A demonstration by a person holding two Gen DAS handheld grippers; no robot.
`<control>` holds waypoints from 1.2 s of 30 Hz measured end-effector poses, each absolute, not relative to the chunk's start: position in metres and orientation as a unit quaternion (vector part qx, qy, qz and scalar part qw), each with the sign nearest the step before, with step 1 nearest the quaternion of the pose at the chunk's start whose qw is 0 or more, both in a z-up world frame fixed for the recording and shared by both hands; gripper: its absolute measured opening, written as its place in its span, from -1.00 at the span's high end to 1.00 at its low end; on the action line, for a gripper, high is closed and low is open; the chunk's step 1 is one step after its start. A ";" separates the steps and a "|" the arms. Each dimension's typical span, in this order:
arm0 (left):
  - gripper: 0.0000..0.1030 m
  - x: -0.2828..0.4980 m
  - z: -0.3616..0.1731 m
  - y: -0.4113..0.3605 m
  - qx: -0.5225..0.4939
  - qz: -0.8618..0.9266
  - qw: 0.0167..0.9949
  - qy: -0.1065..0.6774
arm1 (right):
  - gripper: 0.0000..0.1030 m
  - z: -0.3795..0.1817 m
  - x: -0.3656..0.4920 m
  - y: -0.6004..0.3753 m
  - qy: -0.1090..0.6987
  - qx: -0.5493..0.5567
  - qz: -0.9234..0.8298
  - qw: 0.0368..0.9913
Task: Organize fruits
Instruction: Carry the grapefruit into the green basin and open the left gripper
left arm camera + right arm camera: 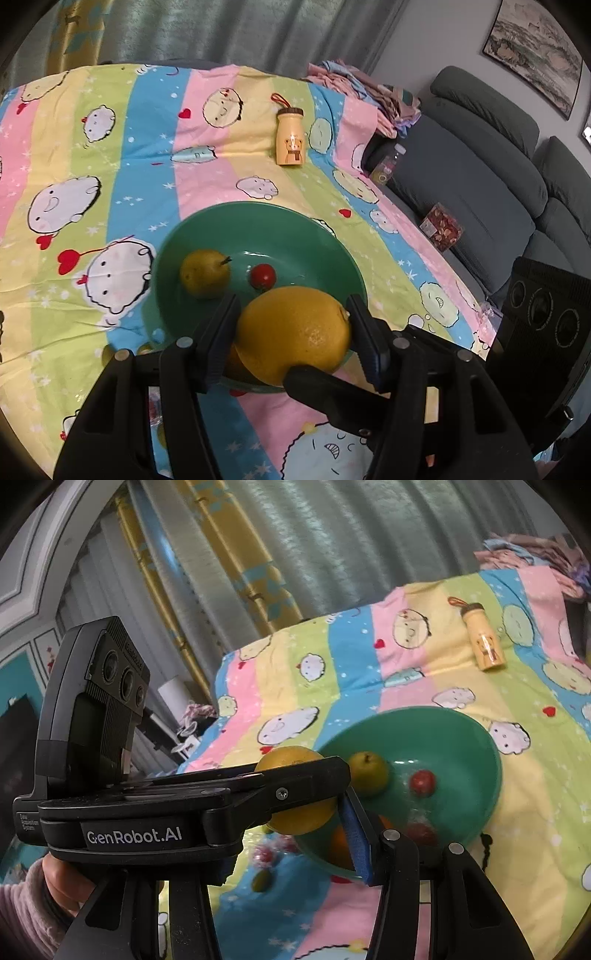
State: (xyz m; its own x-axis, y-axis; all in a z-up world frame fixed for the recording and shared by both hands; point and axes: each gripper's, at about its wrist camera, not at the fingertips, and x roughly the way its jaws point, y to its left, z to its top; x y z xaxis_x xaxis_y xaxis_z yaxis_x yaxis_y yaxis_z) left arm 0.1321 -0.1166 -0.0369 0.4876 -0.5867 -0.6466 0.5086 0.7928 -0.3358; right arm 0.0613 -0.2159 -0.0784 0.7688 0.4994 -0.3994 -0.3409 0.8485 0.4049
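1. Left gripper (295, 332): its jaws stand about half open, both blue pads pressed to the sides of a large yellow citrus fruit (291, 332), which it holds clear of the cloth
2. The citrus fruit hangs over the near rim of the green bowl (258, 210), partly above the bowl's inside and partly outside it
3. Inside the bowl lie a yellow-green pear (203, 273) and, just beside it, a small red fruit (262, 277); the right wrist view also shows an orange fruit (340, 842) low by the near wall, half hidden
4. Right gripper (299, 819): one blue-padded finger (354, 834) stands just beside the citrus fruit at the bowl's near rim; the other finger is hidden behind the left gripper, so it cannot be told whether these jaws grip the fruit or only flank it
5. On the cloth near the bowl, on the viewer's side, lie a small green fruit (260, 880) and a blurred red item (264, 854)
6. A striped cartoon tablecloth (110, 166) covers the table; a beige bear-print bottle (290, 136) sits well beyond the bowl
7. A hand (62, 878) in a pink sleeve grasps the left gripper's handle
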 end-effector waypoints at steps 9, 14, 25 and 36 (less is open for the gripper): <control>-0.14 0.145 -0.053 -0.131 -0.047 -0.321 0.850 0.414 | 0.00 -0.093 0.072 -0.231 0.273 0.168 0.218 0.922; -0.14 0.150 -0.061 -0.135 -0.051 -0.323 0.846 0.422 | 0.00 -0.099 0.077 -0.237 0.285 0.169 0.214 0.919; -0.14 0.156 -0.074 -0.140 -0.047 -0.309 0.846 0.432 | 0.00 -0.107 0.088 -0.233 0.316 0.149 0.196 0.916; -0.34 0.148 -0.063 -0.137 -0.006 -0.266 0.878 0.399 | 0.00 -0.103 0.086 -0.230 0.314 0.136 0.183 0.922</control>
